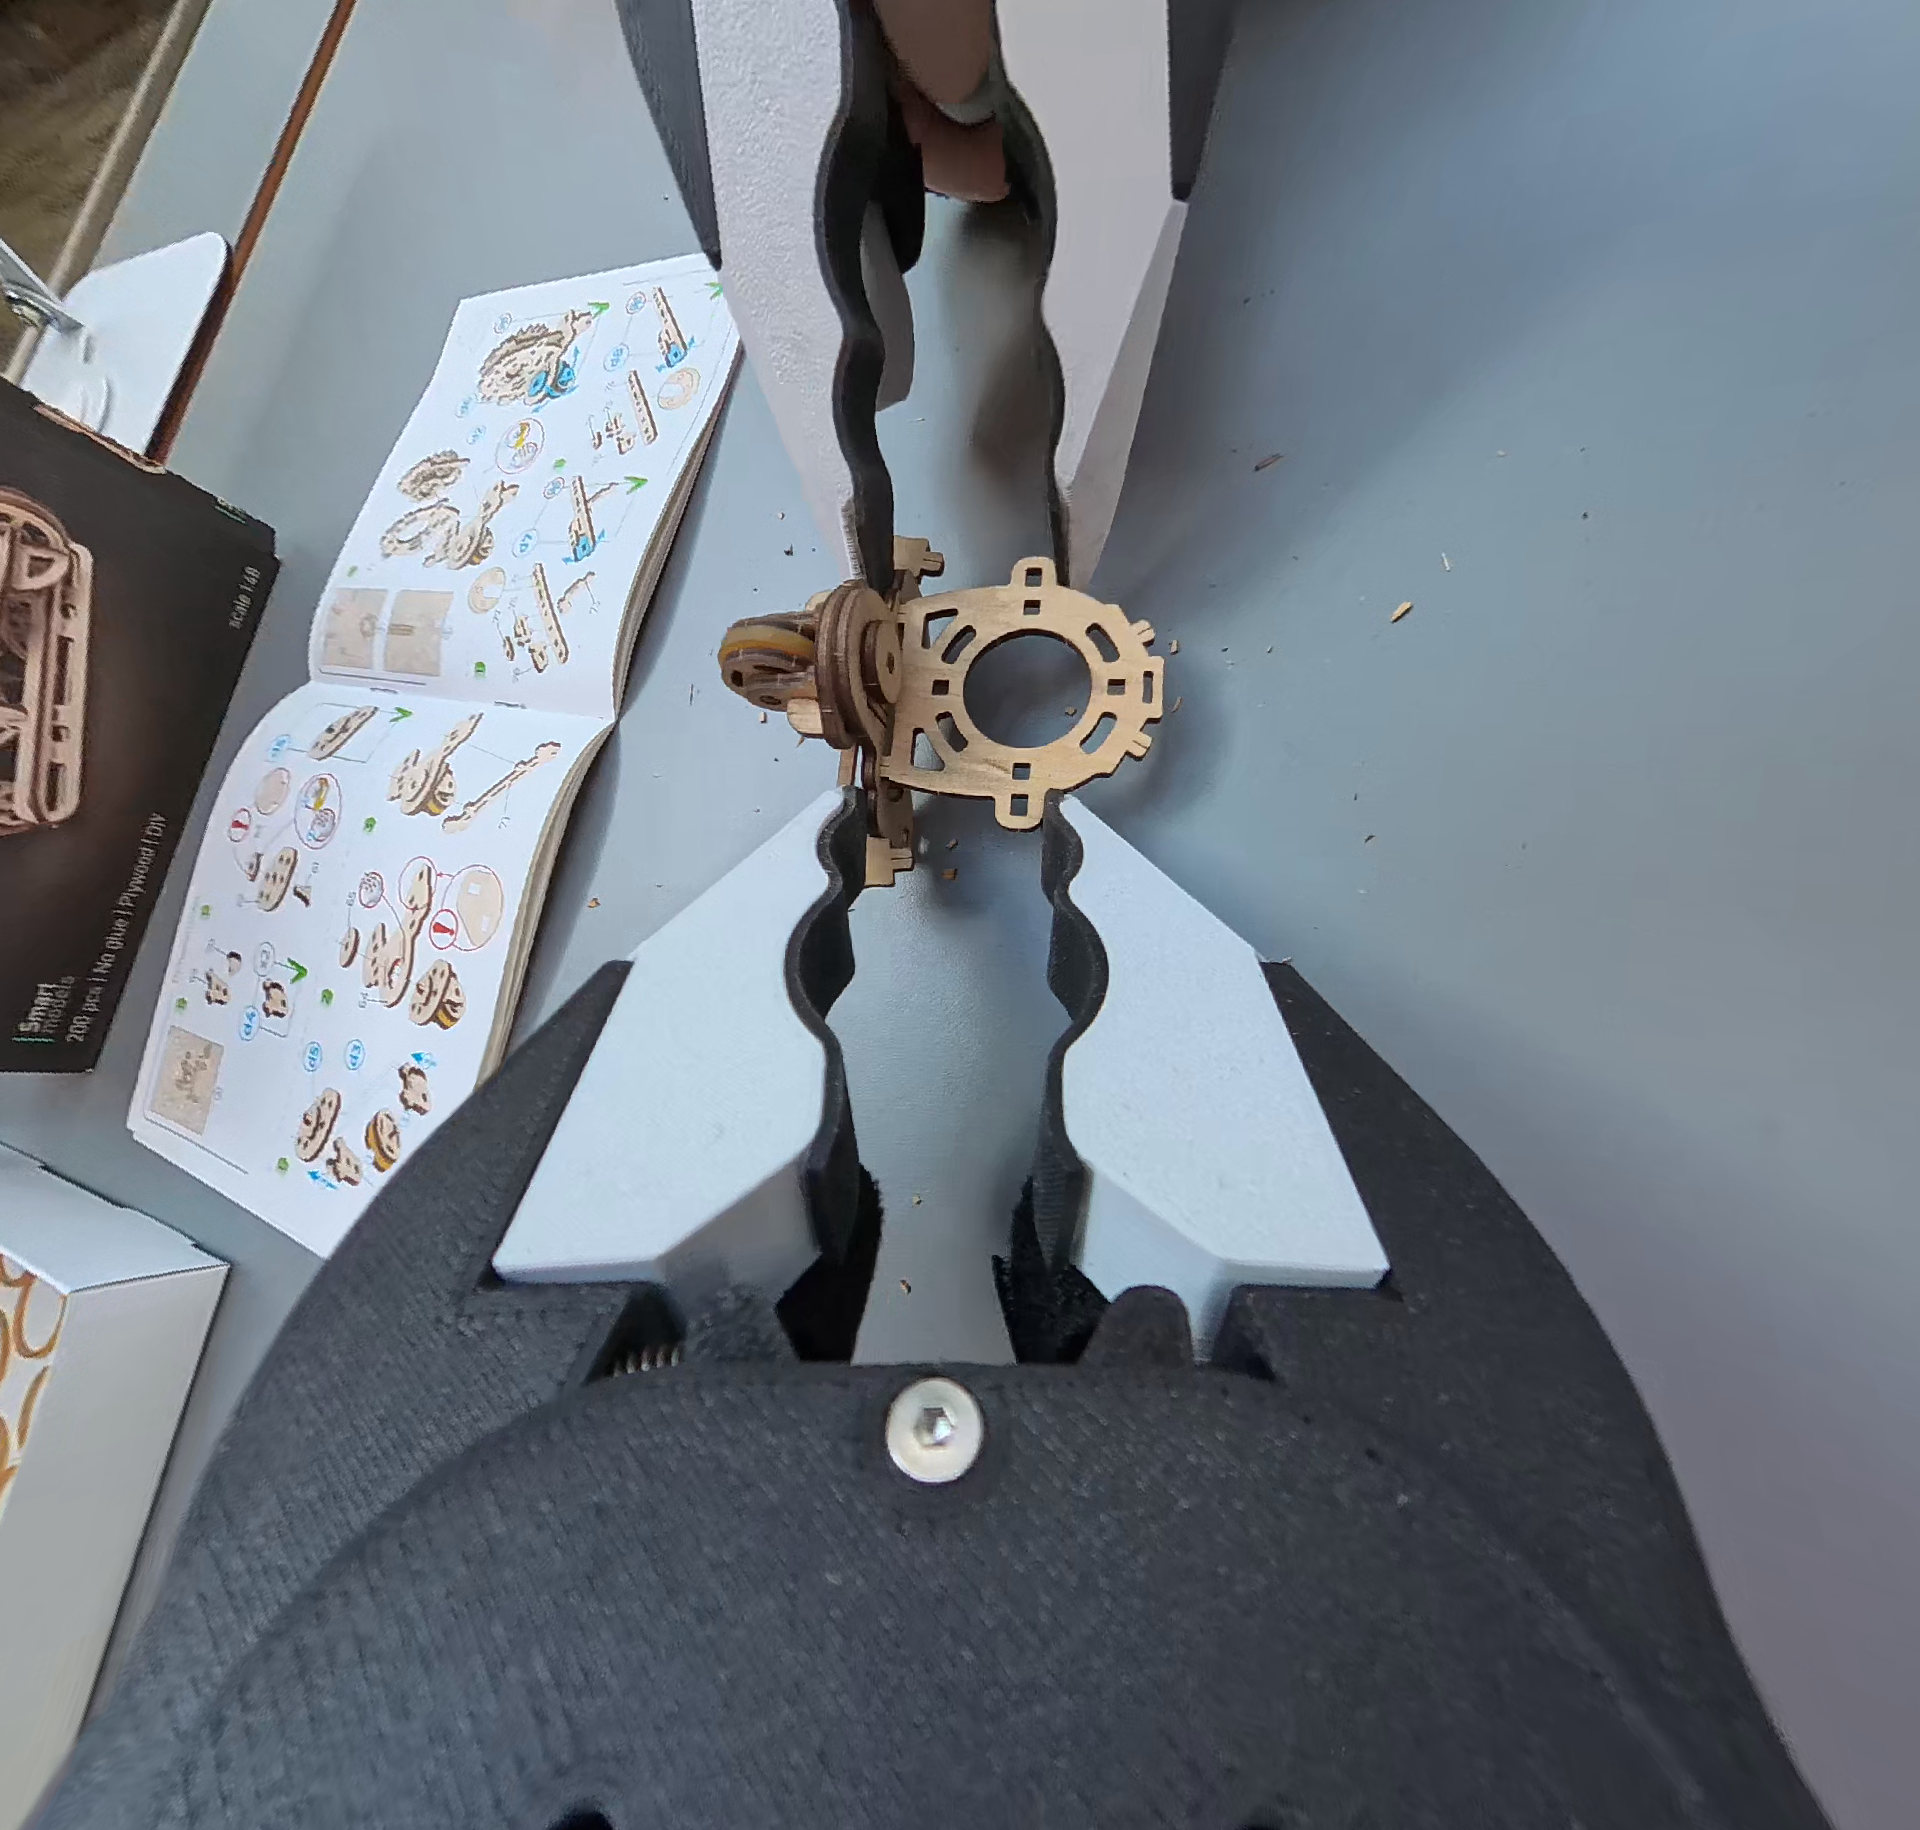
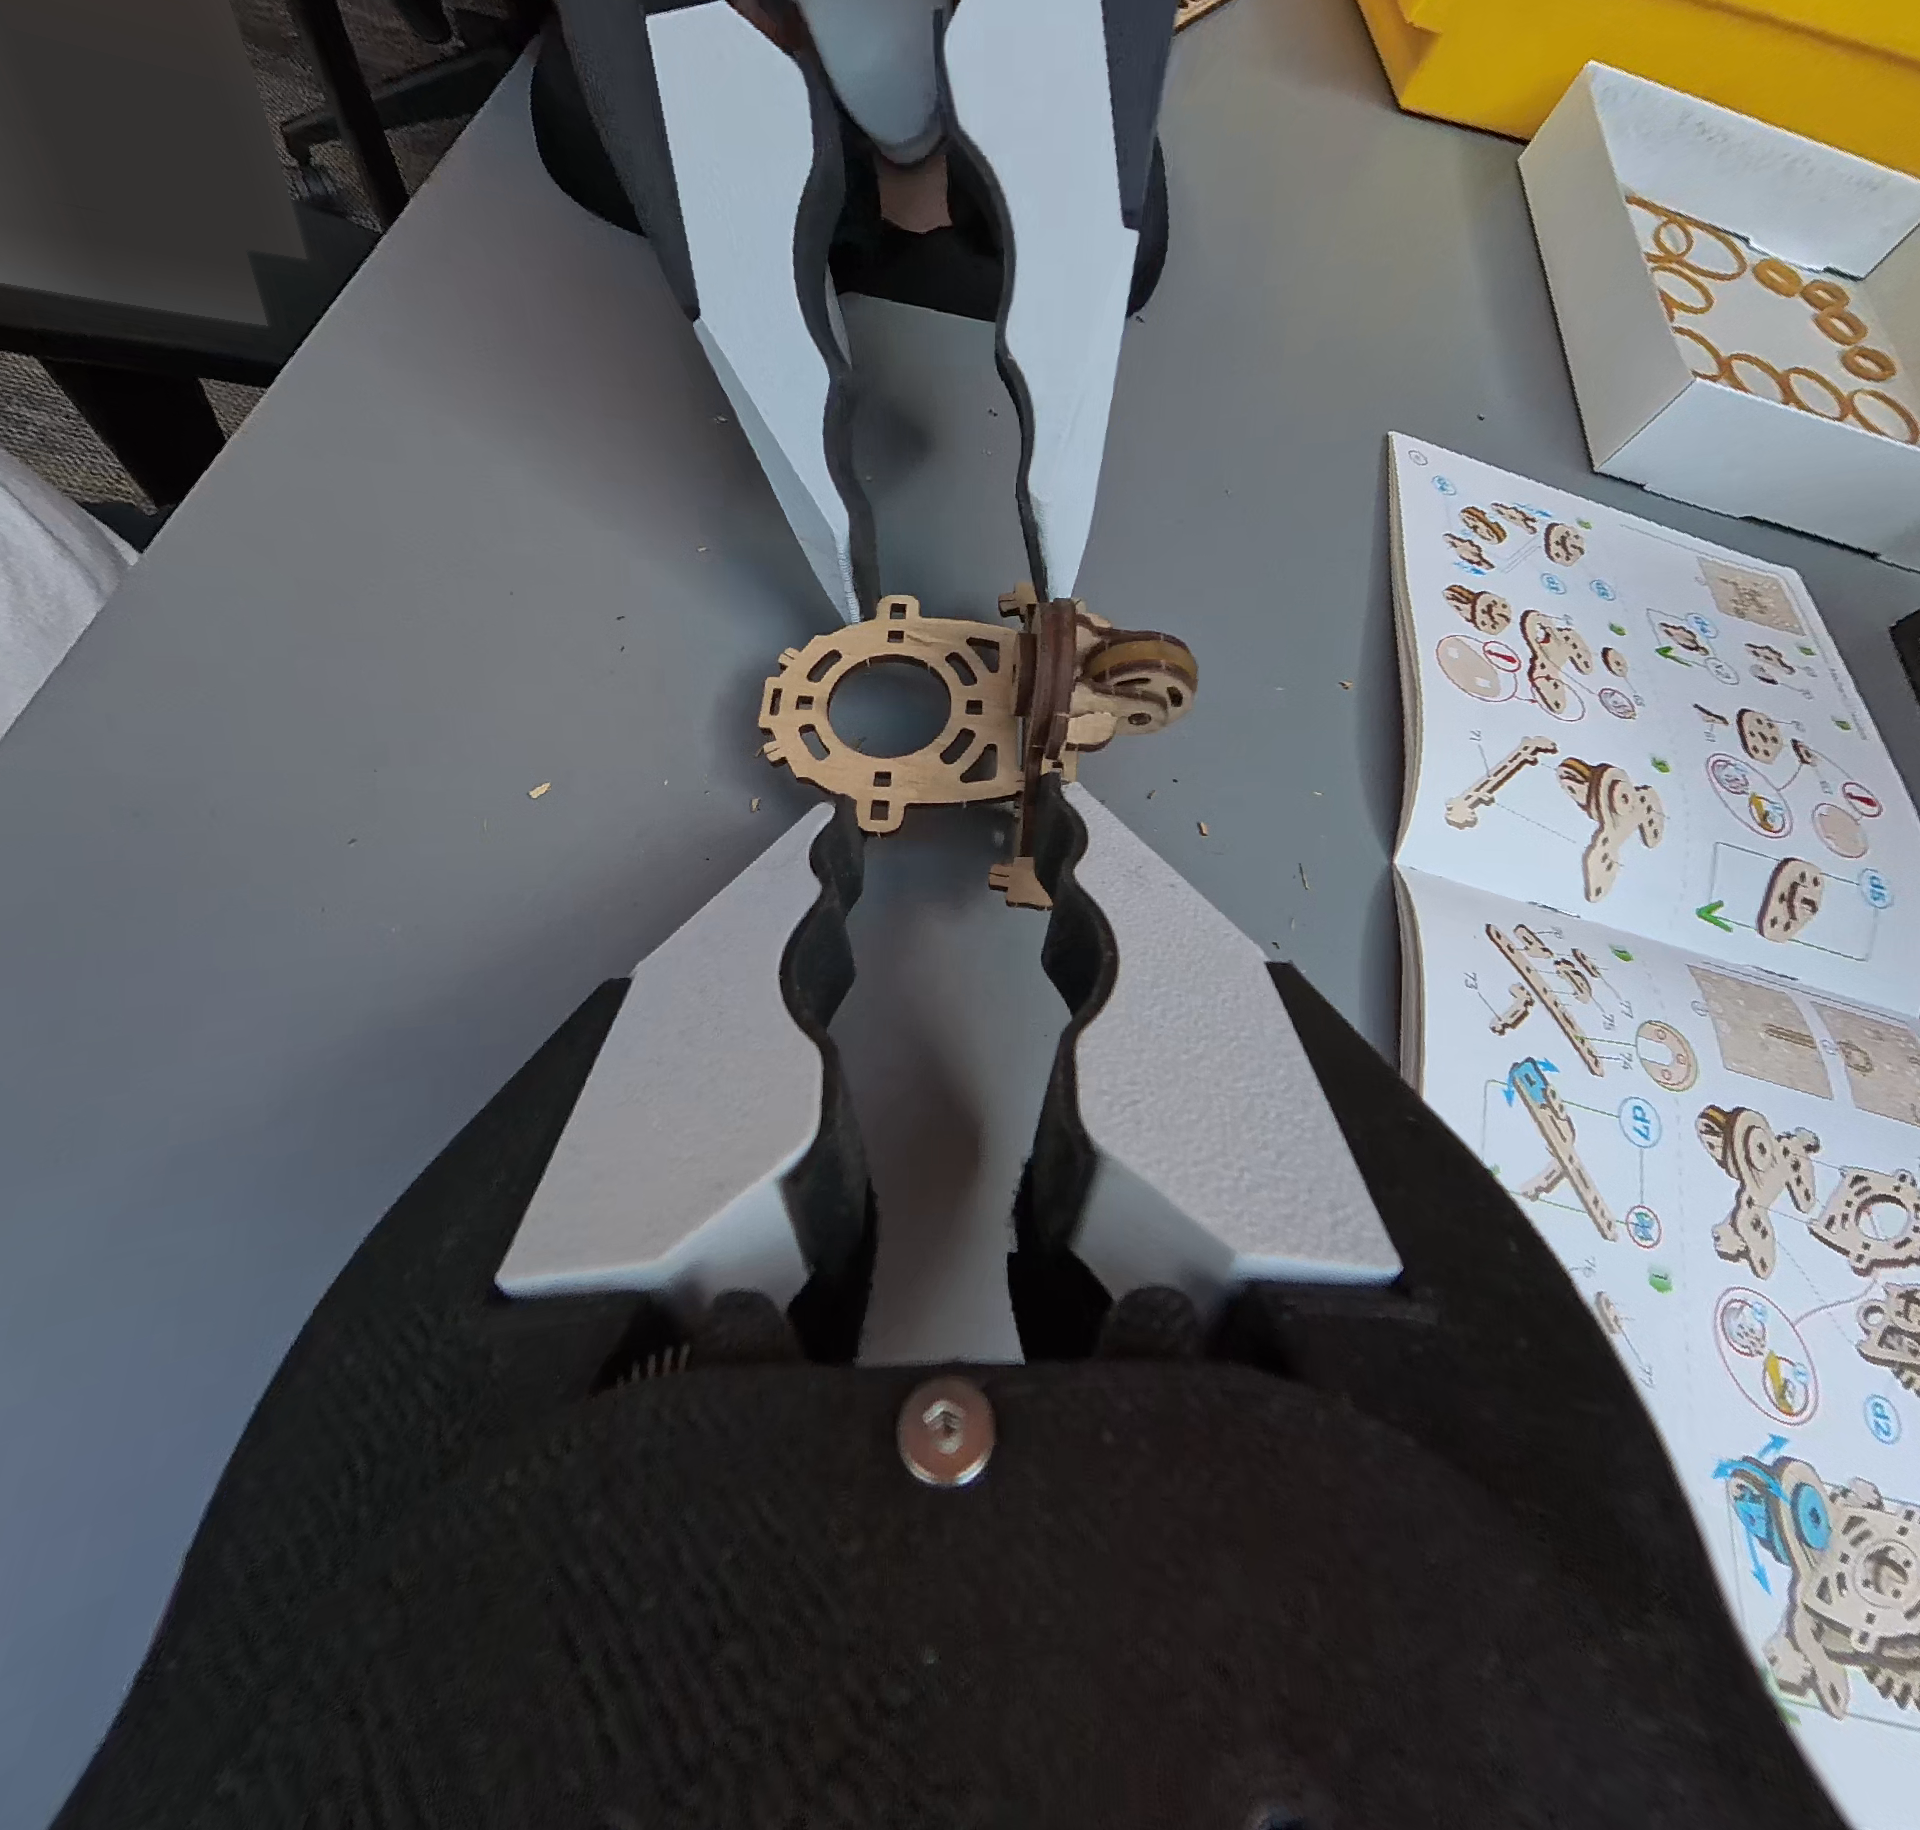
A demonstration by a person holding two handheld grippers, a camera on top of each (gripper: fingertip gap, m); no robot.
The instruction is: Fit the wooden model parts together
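A wooden assembly hangs between two grippers that face each other tip to tip. It is a flat ring plate [image 1: 1023,691] with slots, joined to an upright disc-and-wheel piece [image 1: 805,674]. My left gripper [image 1: 951,814] comes from below in its own view. One finger presses the upright piece, the other a tab of the ring plate. My right gripper [image 1: 961,565] closes on the far side. In the right wrist view the ring plate [image 2: 894,710] and wheel piece [image 2: 1127,684] sit between my right gripper [image 2: 948,814] and left gripper [image 2: 951,585].
An open instruction booklet [image 1: 447,700] [image 2: 1662,949] lies on the grey table [image 1: 1558,430]. A dark kit box [image 1: 94,741] and a white box [image 1: 83,1365] lie beside it. A white box of wooden rings [image 2: 1714,326] and a yellow bin [image 2: 1610,4] stand farther off. Wood chips litter the table. Left and right tips are no more than a few centimetres apart.
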